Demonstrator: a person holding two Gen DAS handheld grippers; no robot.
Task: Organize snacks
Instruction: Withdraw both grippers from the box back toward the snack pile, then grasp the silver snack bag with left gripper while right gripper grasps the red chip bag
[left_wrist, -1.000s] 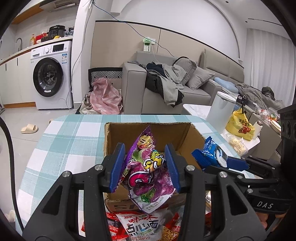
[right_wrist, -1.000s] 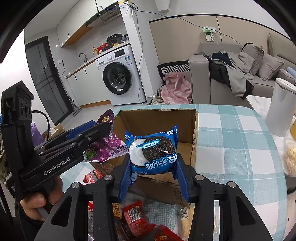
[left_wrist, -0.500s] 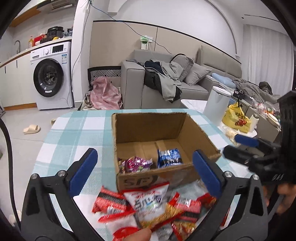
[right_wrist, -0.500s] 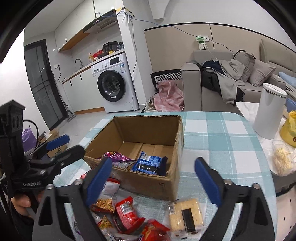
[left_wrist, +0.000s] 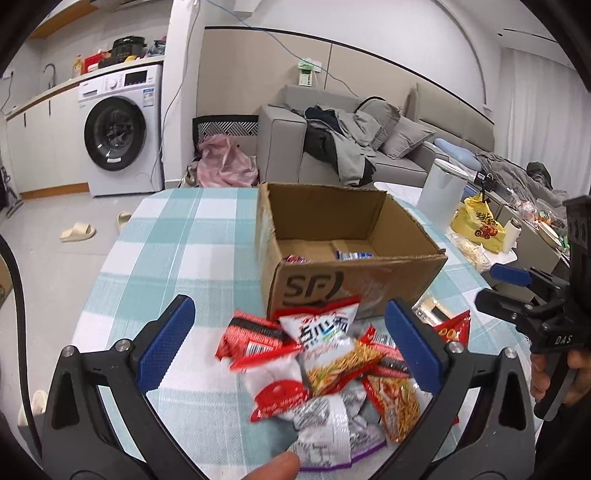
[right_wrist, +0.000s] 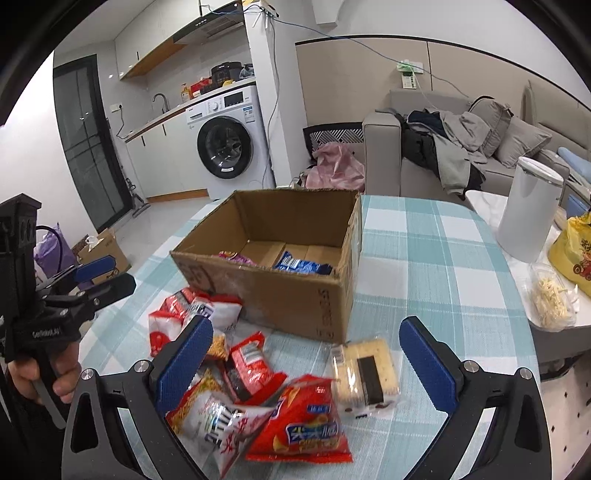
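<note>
Snacks lie in a loose heap on the checked tablecloth, just in front of the cardboard box. I see my left gripper with jaws spread wide above that heap, nothing between the pads. My right gripper is equally wide, hanging over a red chip bag and a clear-wrapped cracker pack, gripping neither. Inside the box I can make out a purple packet and a blue cookie packet on the floor of it. A white canister stands well apart on the side table.
</note>
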